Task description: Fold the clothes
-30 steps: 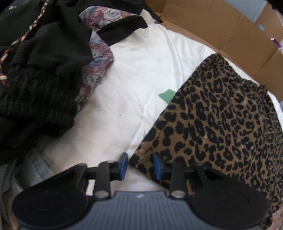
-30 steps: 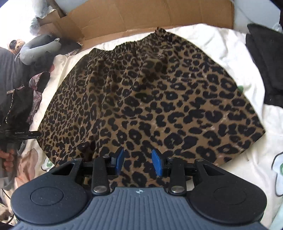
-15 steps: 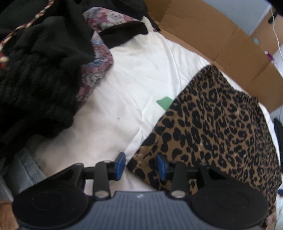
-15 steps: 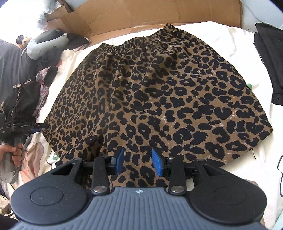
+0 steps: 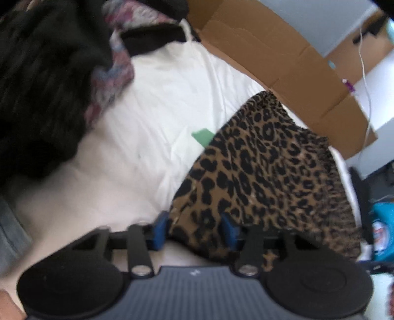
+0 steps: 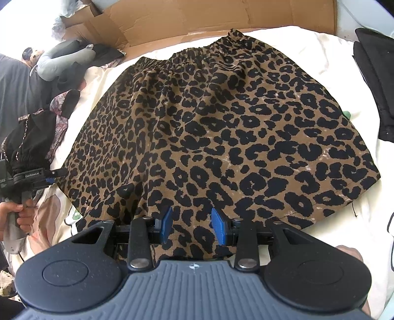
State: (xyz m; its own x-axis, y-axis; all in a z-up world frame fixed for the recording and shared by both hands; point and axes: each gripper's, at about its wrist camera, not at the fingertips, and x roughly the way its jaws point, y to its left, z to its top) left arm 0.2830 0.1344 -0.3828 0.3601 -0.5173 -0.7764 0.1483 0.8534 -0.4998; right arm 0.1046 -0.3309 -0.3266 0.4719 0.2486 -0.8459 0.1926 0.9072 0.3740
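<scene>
A leopard-print skirt (image 6: 221, 123) lies spread flat on a white sheet (image 5: 160, 98), waistband at the far side. My left gripper (image 5: 194, 227) is at the skirt's (image 5: 266, 172) left hem corner. Its jaws are closing with that corner between the blue pads, and the pads do not visibly press on it. From the right wrist view this gripper (image 6: 53, 176) shows at the left edge, held by a hand (image 6: 19, 214). My right gripper (image 6: 192, 224) hangs over the middle of the near hem, jaws apart, with flat cloth under the gap.
A heap of black and floral clothes (image 5: 41, 86) lies left of the skirt. Brown cardboard (image 6: 197, 17) lines the far side of the bed. Dark folded garments (image 6: 374, 86) sit at the right edge. A green patch (image 5: 203, 136) shows on the sheet beside the skirt.
The left gripper has swung towards the skirt, and the hem corner now sits deeper between its pads. The right gripper's view of the skirt is almost the same.
</scene>
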